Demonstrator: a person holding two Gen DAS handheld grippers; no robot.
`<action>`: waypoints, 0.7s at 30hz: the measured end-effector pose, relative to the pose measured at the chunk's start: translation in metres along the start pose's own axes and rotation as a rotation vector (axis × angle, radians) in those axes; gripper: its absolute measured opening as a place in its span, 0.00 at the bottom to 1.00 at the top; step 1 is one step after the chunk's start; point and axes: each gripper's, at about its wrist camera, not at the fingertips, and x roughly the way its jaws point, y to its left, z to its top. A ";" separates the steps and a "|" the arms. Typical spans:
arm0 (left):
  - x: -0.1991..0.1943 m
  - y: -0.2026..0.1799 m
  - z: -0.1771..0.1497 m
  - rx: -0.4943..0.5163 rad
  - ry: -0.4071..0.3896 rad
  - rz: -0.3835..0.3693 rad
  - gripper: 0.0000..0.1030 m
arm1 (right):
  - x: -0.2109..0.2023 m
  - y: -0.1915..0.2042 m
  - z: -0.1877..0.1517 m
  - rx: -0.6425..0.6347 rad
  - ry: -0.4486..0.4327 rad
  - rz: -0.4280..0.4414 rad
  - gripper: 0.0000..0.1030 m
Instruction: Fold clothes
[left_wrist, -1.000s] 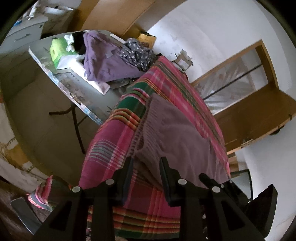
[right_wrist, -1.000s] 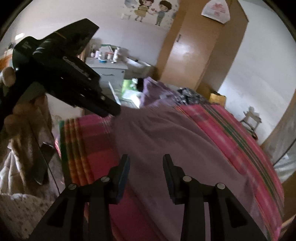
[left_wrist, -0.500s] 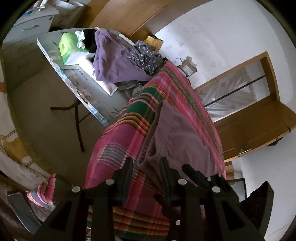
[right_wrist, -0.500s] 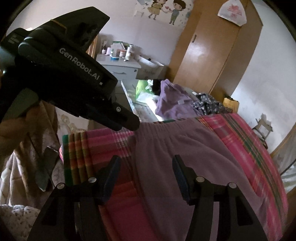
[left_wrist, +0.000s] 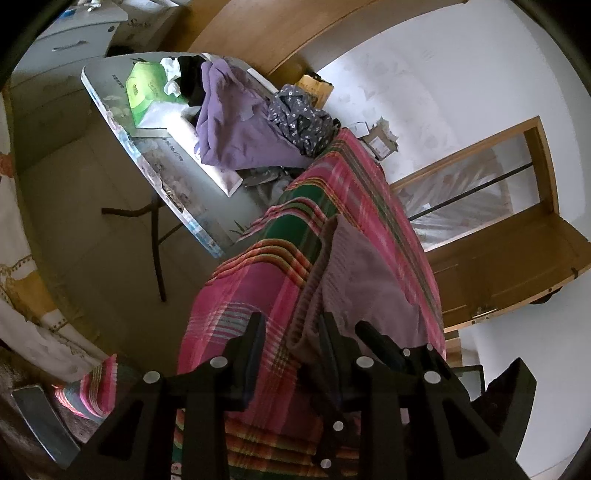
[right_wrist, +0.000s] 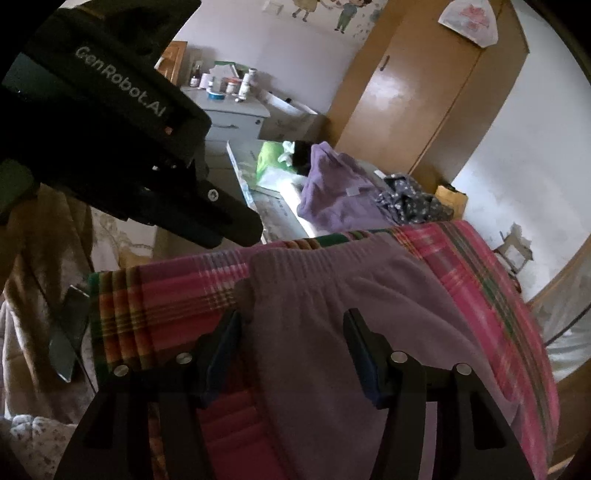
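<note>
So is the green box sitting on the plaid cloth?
No, the green box sits on the grey table beyond the plaid cloth, next to the purple garment.

White lettering reading "GenRobot.AI" runs along the black body of the left gripper, in the upper left of the right wrist view. In the left wrist view a white box at the top edge carries script lettering too blurred to read, and the print along the far edge of the grey table and on the green pack near that table's far corner is too small to make out.
</note>
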 end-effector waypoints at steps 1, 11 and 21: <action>0.000 -0.001 0.001 0.002 0.000 -0.001 0.29 | 0.000 0.000 0.000 -0.004 0.000 0.003 0.54; 0.017 -0.012 0.015 0.043 0.027 0.046 0.30 | -0.004 0.010 -0.003 -0.070 -0.017 -0.007 0.42; 0.023 -0.015 0.020 0.051 0.046 0.050 0.30 | 0.001 0.014 0.002 -0.099 -0.027 -0.026 0.42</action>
